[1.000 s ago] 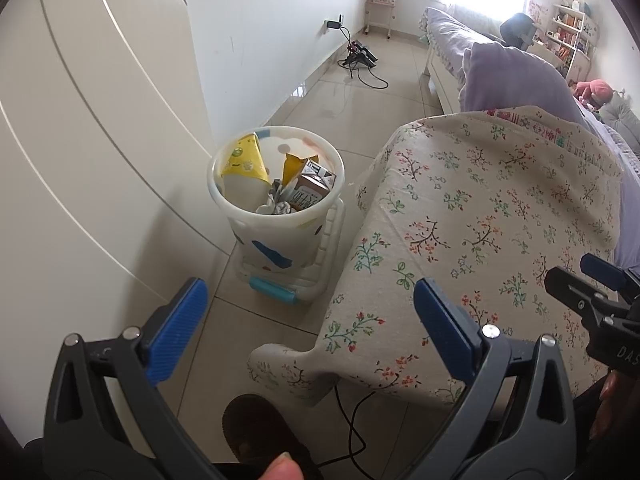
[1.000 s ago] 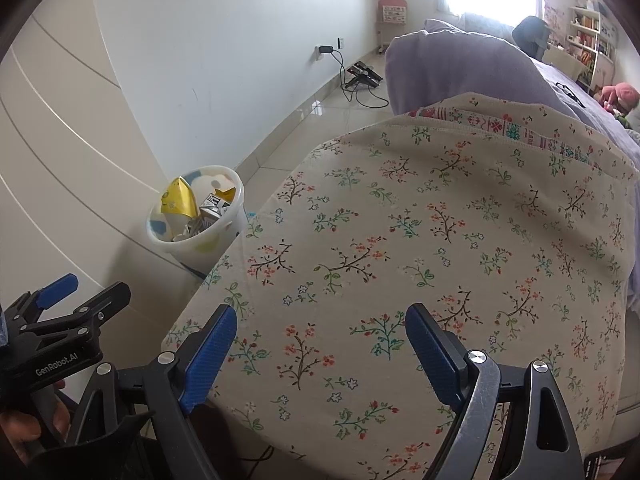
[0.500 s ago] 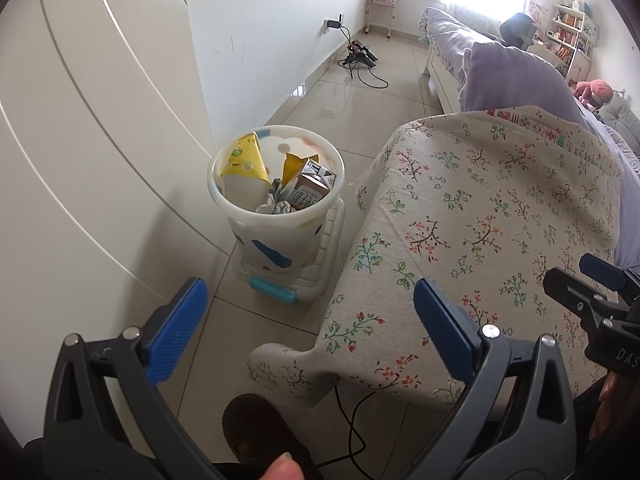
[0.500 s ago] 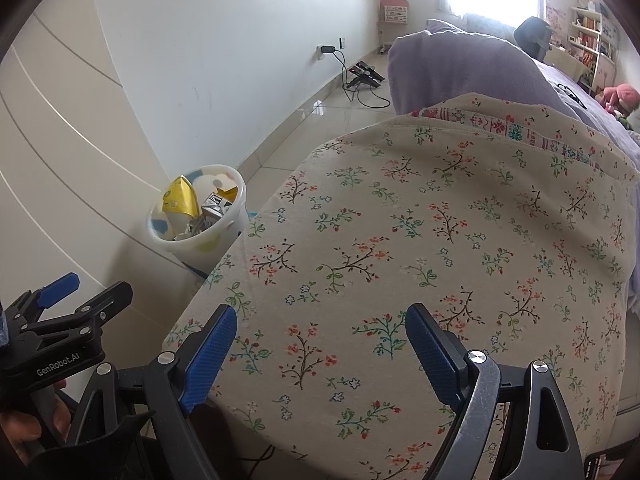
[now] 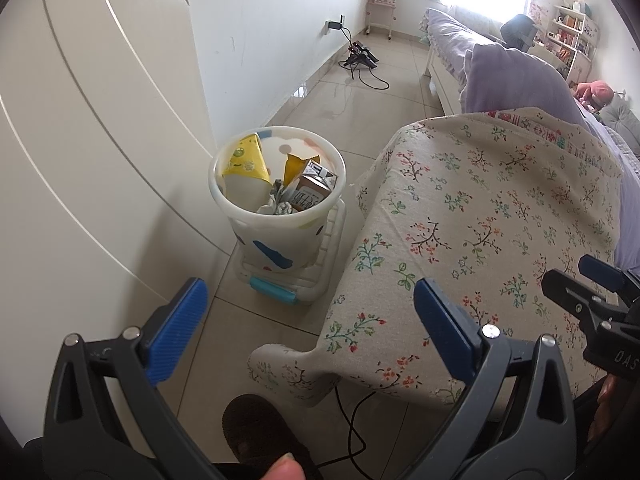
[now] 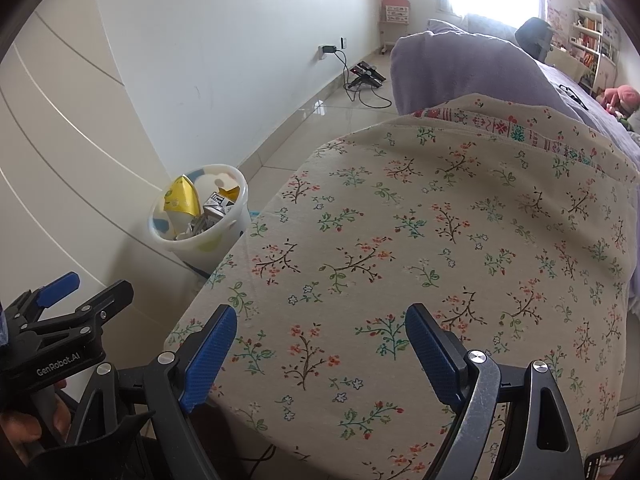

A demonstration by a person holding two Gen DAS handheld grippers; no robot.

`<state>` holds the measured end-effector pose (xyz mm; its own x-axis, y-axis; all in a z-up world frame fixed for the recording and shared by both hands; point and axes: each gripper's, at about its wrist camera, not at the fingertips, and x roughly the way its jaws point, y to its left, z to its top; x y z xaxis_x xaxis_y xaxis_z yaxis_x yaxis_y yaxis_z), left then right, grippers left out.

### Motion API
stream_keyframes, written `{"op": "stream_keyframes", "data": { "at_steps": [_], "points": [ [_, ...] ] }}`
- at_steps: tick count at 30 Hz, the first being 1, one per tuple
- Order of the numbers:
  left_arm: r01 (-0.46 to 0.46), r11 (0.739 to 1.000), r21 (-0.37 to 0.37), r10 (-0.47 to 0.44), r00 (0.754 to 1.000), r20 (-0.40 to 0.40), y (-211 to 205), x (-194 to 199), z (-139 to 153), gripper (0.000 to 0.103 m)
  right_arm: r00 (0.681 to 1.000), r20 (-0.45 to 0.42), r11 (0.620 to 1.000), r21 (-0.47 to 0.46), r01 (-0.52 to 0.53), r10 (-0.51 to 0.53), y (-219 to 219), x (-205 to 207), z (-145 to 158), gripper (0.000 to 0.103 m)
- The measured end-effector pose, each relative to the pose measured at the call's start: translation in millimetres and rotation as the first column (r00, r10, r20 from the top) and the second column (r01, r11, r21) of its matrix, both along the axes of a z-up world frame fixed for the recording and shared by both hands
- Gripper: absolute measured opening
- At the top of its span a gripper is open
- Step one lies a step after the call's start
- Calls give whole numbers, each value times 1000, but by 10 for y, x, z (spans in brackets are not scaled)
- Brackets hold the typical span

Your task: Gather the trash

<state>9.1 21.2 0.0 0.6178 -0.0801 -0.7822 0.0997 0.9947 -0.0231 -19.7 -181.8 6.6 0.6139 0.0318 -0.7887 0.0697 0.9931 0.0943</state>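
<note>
Both grippers: left gripper point(image 5: 308, 320) and right gripper point(image 6: 320, 344) hovering, jaws apart, holding nothing.
Progress: trash bin point(image 5: 280, 220) sitting far left, holding cartons; nothing left showing.

"GenRobot.AI" is printed in white on the black body of the left gripper point(image 6: 60, 308), seen at the lower left of the right wrist view. In the left wrist view the right gripper point(image 5: 592, 284) shows the letters "DAS", cut off at the edge. The brown carton point(image 5: 310, 196) in the bin point(image 5: 280, 226) carries print too small to read.
</note>
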Motion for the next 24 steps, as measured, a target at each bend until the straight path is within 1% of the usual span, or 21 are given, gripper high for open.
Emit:
{"op": "stream_keyframes", "data": {
  "at_steps": [20,24],
  "points": [
    [2,1000,1,-2,1000,-1,3,0,1,102,1000,1,1000,-8,-2,2,48,8,6,88],
    [13,1000,-22,-14,1000,-14,10,3,10,102,1000,4,1000,-9,-10,10,66,30,-10,88]
  ]
}}
